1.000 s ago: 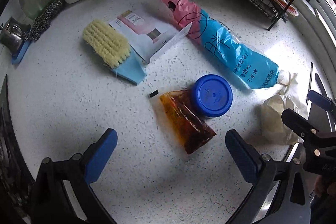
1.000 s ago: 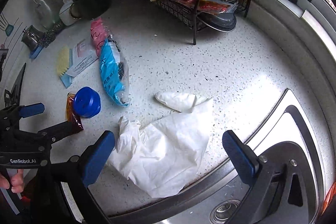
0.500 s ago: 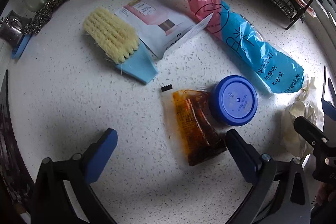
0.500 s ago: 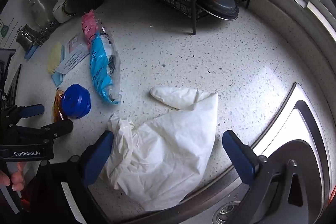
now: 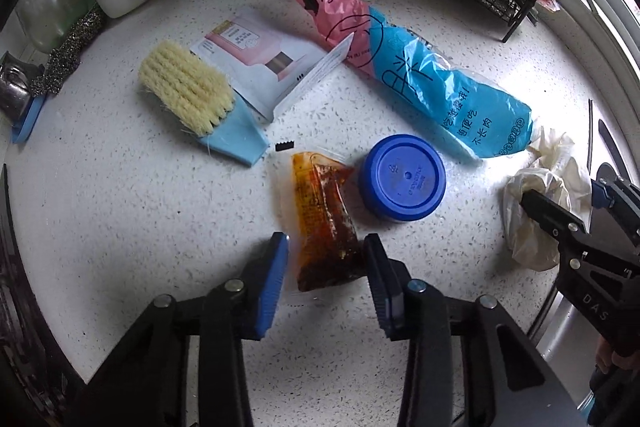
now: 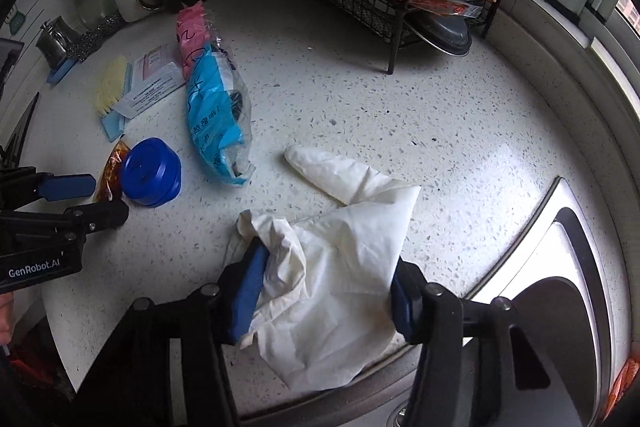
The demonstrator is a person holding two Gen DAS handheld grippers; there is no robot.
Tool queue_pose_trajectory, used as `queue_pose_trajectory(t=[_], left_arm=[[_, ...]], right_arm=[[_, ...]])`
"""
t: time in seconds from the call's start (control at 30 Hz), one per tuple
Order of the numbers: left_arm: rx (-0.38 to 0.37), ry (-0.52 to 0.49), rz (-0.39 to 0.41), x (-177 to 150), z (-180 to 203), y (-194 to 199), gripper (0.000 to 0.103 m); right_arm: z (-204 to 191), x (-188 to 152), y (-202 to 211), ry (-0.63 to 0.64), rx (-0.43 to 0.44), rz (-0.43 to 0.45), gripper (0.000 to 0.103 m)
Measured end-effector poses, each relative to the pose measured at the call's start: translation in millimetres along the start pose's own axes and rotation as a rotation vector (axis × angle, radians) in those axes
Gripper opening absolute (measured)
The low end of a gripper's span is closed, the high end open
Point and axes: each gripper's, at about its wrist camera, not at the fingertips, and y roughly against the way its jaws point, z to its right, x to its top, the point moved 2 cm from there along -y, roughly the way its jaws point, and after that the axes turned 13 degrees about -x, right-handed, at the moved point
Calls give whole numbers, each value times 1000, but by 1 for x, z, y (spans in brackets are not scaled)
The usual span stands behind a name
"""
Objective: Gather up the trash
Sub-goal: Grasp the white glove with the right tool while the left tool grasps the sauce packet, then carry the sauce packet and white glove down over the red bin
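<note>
Left tongs [image 5: 325,259]: mine, just closing around sauce packet [image 5: 323,223], to lift it.
Right tongs [image 6: 326,283]: closing, bunching white bag [image 6: 344,267] at bench edge, by sink.

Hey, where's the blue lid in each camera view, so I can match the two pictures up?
Left wrist view: the blue lid lies right of centre, beside the sauce packet.
Right wrist view: the lid lies at the left, just above the left gripper.
Shared landmark: the pink-and-blue bag, beyond the lid in both.
</note>
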Motion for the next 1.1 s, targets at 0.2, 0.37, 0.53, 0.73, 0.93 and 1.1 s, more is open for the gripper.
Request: queue_pose_trajectory(t=[0.2, 0.37, 0.53, 0.73, 0.93, 1.1], left_arm=[[-19, -49, -11, -18, 18, 6, 21], [-64, -46, -8, -35, 24, 12, 12], [-134, -45, 11, -56, 31, 31, 12], [-156, -67, 33, -87, 40, 64, 12], [-138, -100, 63, -120, 34, 97, 11], [-140, -121, 96, -160, 28, 131, 11]], right_arm=[[3, -5, 2, 3, 37, 7, 18], [5, -12, 6, -25, 65, -4, 7], [3, -26, 26, -38, 116, -5, 6], [-4, -43, 50, -61, 149, -2, 6], [-14, -60, 80, -67, 164, 29, 6], [-26, -79, 113, -80, 162, 64, 6]])
